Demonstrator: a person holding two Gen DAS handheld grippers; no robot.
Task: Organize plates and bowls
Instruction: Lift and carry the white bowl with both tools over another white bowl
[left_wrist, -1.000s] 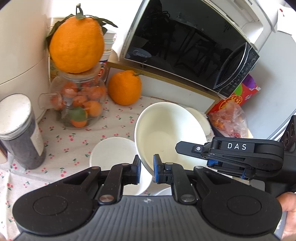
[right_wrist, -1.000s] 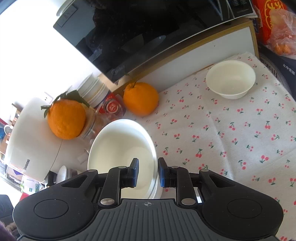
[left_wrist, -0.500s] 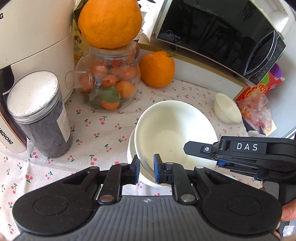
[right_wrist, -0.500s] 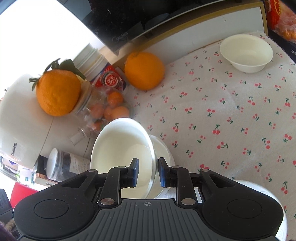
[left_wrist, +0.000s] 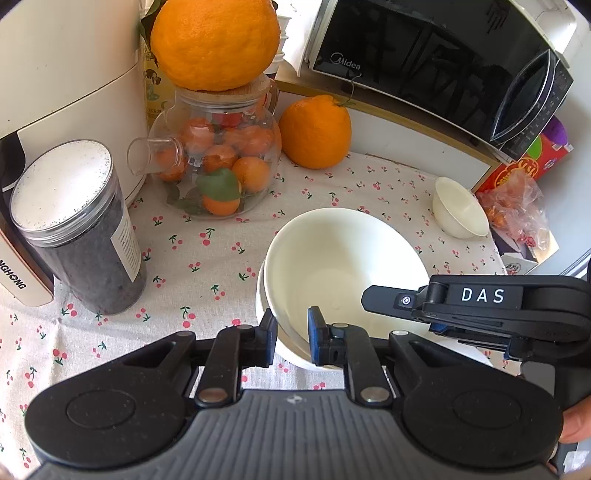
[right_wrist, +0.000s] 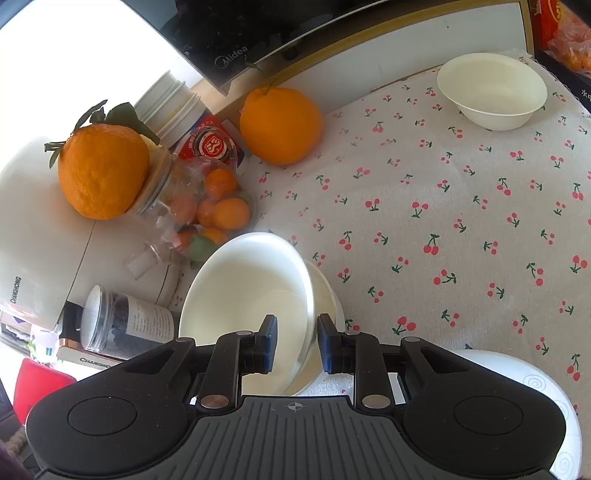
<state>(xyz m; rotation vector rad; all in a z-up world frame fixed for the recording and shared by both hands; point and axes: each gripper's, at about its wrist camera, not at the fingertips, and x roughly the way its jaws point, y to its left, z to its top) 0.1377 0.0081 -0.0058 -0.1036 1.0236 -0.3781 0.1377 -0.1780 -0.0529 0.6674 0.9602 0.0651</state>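
Note:
A large white bowl (left_wrist: 343, 266) (right_wrist: 243, 288) sits tilted inside a second white bowl (left_wrist: 291, 350) (right_wrist: 327, 291) on the cherry-print cloth. My left gripper (left_wrist: 291, 334) is shut on the near rim of the large bowl. My right gripper (right_wrist: 297, 341) is shut on the same bowl's rim at its right side and shows in the left wrist view (left_wrist: 391, 301). A small white bowl (left_wrist: 458, 212) (right_wrist: 493, 90) stands apart at the back right. A white plate with swirl marks (right_wrist: 535, 387) lies under my right gripper's body.
A glass teapot of small oranges (left_wrist: 218, 162) carries a big orange (left_wrist: 214, 40); another orange (left_wrist: 316, 131) sits behind. A dark jar (left_wrist: 74, 229) and white appliance (left_wrist: 70, 70) stand left. A microwave (left_wrist: 436, 55) and snack bags (left_wrist: 517, 199) are at the back right.
Both grippers have lowered the large bowl, still held, into the second bowl on the cloth. The views have tilted down and drawn closer to the table.

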